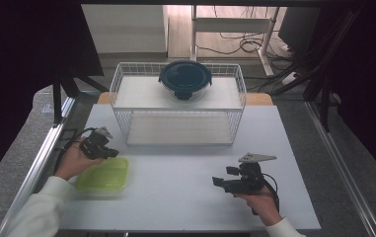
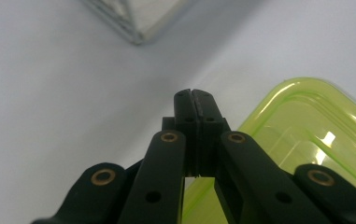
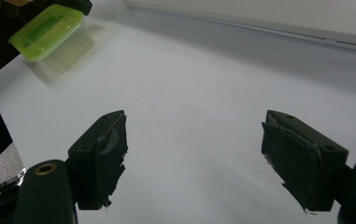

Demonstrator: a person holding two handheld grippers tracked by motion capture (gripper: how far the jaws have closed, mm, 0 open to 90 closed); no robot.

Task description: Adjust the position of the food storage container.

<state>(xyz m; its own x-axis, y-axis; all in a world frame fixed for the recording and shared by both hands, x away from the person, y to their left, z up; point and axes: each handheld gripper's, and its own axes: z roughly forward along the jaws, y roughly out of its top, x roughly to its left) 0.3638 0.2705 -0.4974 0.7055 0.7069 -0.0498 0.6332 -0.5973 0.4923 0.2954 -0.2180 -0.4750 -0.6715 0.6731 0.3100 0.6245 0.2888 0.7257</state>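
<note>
A lime-green see-through rectangular box (image 1: 102,175) with a lid lies on the white table (image 1: 185,197) at the front left. My left gripper (image 1: 107,150) hovers at the box's far left corner, its jaws pressed together. In the left gripper view the left gripper (image 2: 194,95) is shut with nothing visible between the tips, and the green box (image 2: 306,135) lies just right of it and below. My right gripper (image 1: 225,176) rests at the front right, pointing left. Its wide-apart jaws frame bare table in the right gripper view, where the right gripper (image 3: 199,149) is open and the green box (image 3: 47,30) is far off.
A white wire rack (image 1: 136,94) stands at the back middle of the table, with a round dark container with a blue lid (image 1: 185,79) on its top shelf. The rack's corner (image 2: 138,18) is ahead of the left gripper. Metal rails run along both table sides.
</note>
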